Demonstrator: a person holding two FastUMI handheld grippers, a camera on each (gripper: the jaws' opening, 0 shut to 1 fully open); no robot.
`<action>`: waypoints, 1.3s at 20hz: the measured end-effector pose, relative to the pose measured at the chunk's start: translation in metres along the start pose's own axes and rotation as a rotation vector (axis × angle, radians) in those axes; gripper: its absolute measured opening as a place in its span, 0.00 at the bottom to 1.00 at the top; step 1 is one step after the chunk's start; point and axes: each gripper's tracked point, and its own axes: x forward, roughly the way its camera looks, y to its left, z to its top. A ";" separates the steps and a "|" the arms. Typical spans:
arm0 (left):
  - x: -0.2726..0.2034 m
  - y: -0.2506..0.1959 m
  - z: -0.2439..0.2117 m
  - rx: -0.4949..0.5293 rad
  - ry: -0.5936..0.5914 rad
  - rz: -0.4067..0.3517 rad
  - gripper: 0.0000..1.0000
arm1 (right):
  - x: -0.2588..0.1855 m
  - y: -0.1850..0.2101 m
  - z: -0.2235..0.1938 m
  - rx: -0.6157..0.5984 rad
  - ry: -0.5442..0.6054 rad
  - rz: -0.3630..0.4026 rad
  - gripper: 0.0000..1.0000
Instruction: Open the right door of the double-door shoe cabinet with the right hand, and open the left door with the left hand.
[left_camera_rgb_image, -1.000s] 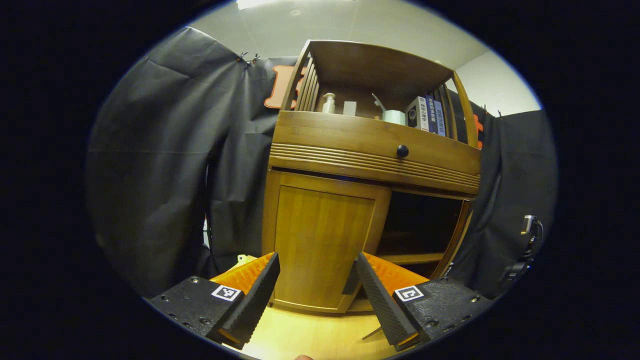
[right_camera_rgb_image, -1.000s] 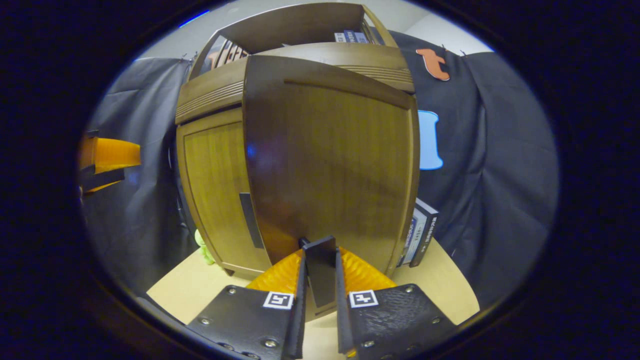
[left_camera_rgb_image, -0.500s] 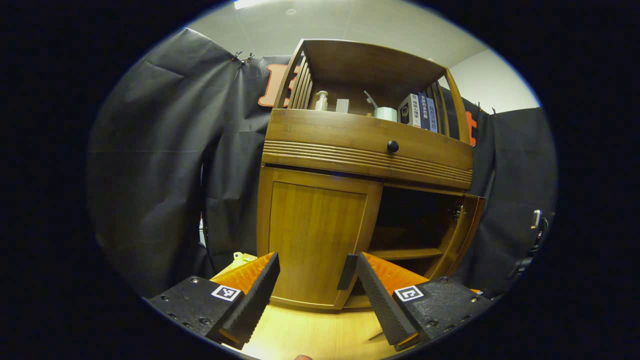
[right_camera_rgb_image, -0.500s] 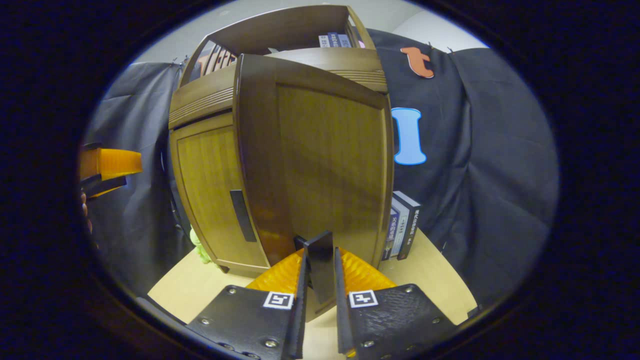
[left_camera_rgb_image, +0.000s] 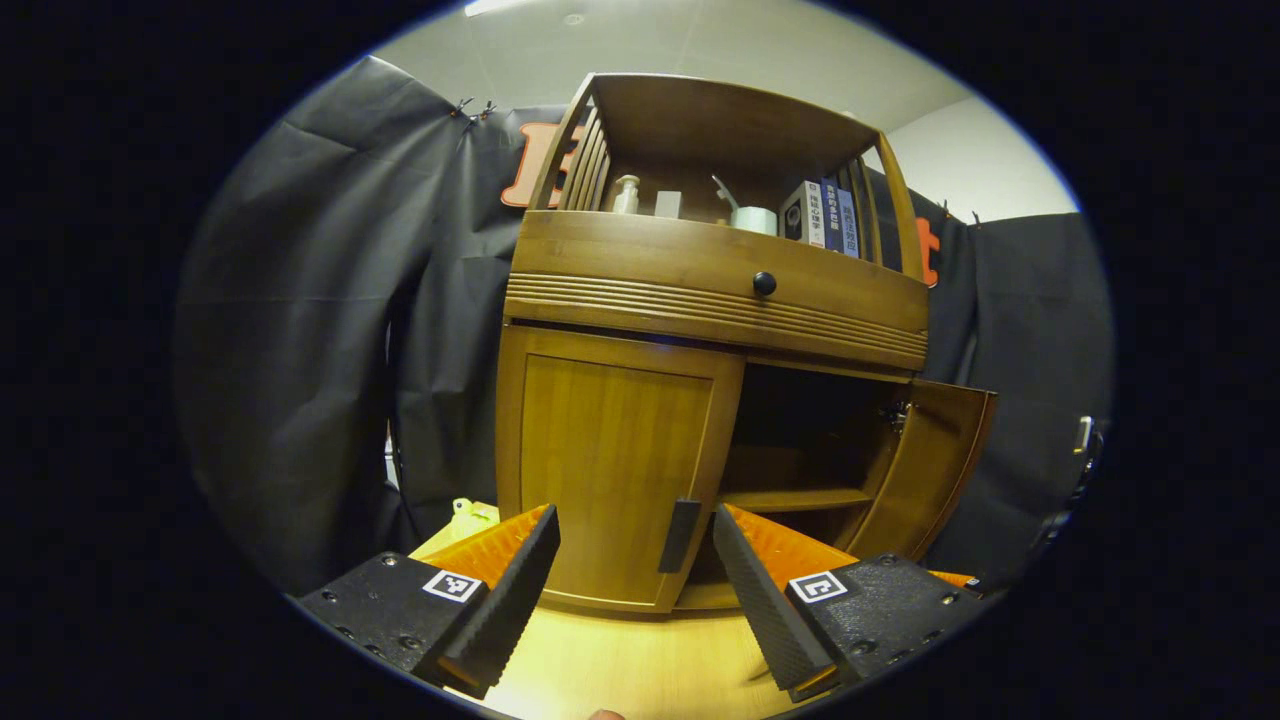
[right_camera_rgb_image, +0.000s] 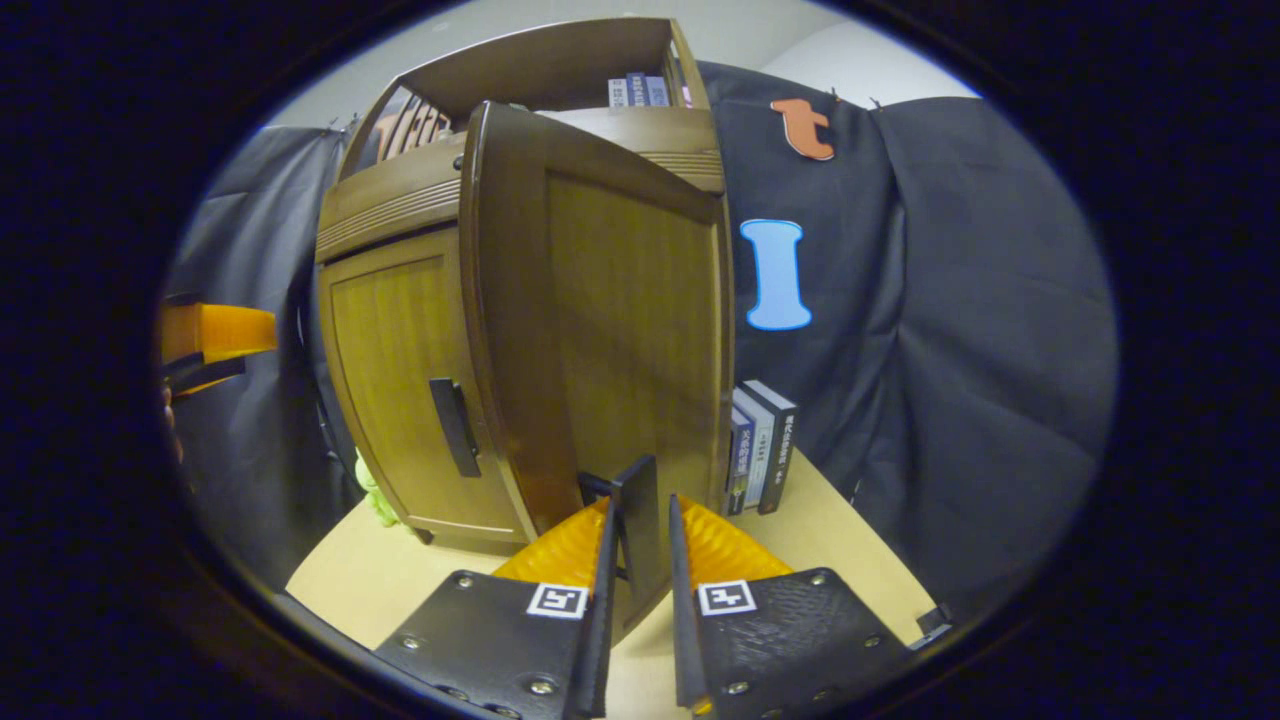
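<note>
Black cloth hangs all round the booth, and against it a brown wooden double-door shoe cabinet stands on a pale wooden counter, with an open shelf of books and small bottles above a drawer with a dark round knob. In the left gripper view the cabinet's right door stands swung well out from the dark interior, while the left door lies flat and shut in its frame. Its dark vertical bar handle runs up and down along the door's inner edge, low on the panel. The left gripper hovers before that door with its fingers spread wide and nothing between them; the handle lies ahead of the fingers, between them in the frame but nearer the right-hand one, and not yet touched. Since the handle's long axis is upright and the fingers open sideways, they look already turned to straddle it — a short advance with a slight shift toward the handle would seem to be what the next step calls for. In the right gripper view the right gripper has its fingers drawn close on the thin dark handle of the open right door, pinching it at the door's lower edge. A few upright books stand on the counter just beside the cabinet — close behind the swung door.
</note>
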 end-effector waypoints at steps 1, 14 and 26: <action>0.001 -0.004 0.000 0.001 0.002 -0.010 0.96 | -0.001 -0.005 0.000 -0.002 -0.003 -0.013 0.26; 0.015 -0.039 -0.014 0.014 0.035 -0.103 0.92 | -0.016 -0.086 -0.005 0.043 -0.002 -0.198 0.15; 0.036 -0.049 -0.024 0.012 0.059 -0.125 0.96 | -0.031 -0.159 0.006 0.041 -0.021 -0.361 0.15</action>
